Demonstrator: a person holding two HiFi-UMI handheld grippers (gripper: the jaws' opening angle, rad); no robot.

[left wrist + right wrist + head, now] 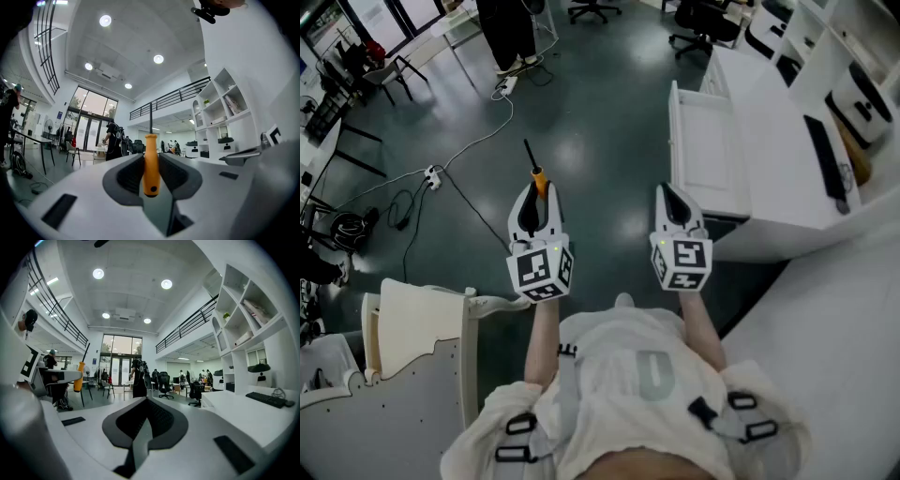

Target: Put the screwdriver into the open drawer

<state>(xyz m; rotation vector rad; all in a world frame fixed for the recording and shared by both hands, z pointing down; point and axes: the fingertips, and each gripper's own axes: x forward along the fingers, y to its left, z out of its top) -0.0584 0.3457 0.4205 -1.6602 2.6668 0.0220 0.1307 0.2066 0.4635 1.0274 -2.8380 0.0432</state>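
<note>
The screwdriver (538, 178) has an orange handle and a thin black shaft that points away from me. My left gripper (540, 194) is shut on the handle and holds it over the dark floor. In the left gripper view the handle (151, 164) stands upright, pinched between the two dark pads, with the shaft rising above it. My right gripper (667, 192) is beside it to the right, shut with nothing in it; its pads (140, 420) meet along a seam. The open white drawer (674, 141) sticks out of the desk just beyond the right gripper, and its inside looks bare.
A white desk (769, 122) with a black keyboard (825, 155) and shelves runs along the right. A white chair (412, 328) stands at my lower left. Cables (431, 176) trail over the floor, with office chairs (698, 28) and a standing person (511, 33) farther off.
</note>
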